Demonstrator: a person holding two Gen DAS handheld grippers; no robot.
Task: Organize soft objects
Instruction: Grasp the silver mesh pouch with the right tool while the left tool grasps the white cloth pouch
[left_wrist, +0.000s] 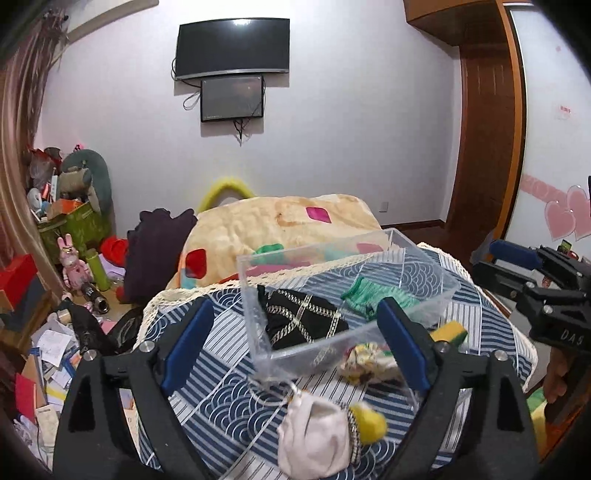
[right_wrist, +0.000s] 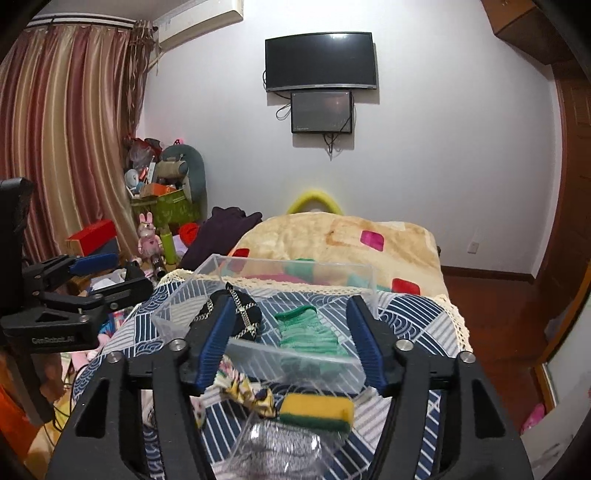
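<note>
Nearest the left wrist camera, the left gripper (left_wrist: 295, 343) hangs with its blue pads spread wide and nothing between them. Just below that gap a white cloth bundle (left_wrist: 314, 435) lies on the blue patterned cover (left_wrist: 207, 369) of the bench, with a small yellow soft piece (left_wrist: 369, 421) touching its right side. A little farther on, a yellow floral scrunchie (left_wrist: 369, 360) rests against the near wall of the clear plastic box (left_wrist: 424, 254), and a yellow-and-green sponge (left_wrist: 448, 330) shows just beside the right pad.

The right gripper (right_wrist: 291, 345) is likewise spread apart and empty. Below it the sponge (right_wrist: 316, 408) lies on the cover (right_wrist: 417, 314), touching the scrunchie (right_wrist: 247, 393) on its left. Something clear and crumpled sits nearer still, too blurred to identify.

Inside the box (right_wrist: 295, 264), a black cloth with gold lattice (left_wrist: 303, 317) lies on the left and a green knit piece (left_wrist: 364, 295) on the right, the two apart. From the right wrist view, the black cloth (right_wrist: 243, 314) leans toward the left wall and the green piece (right_wrist: 310, 332) reaches the near wall.

Beyond the box a cream blanket with coloured patches (left_wrist: 273, 221) covers a bed. On the far wall hang a dark television (left_wrist: 232, 46) and a smaller screen (left_wrist: 232, 98) beneath it.
</note>
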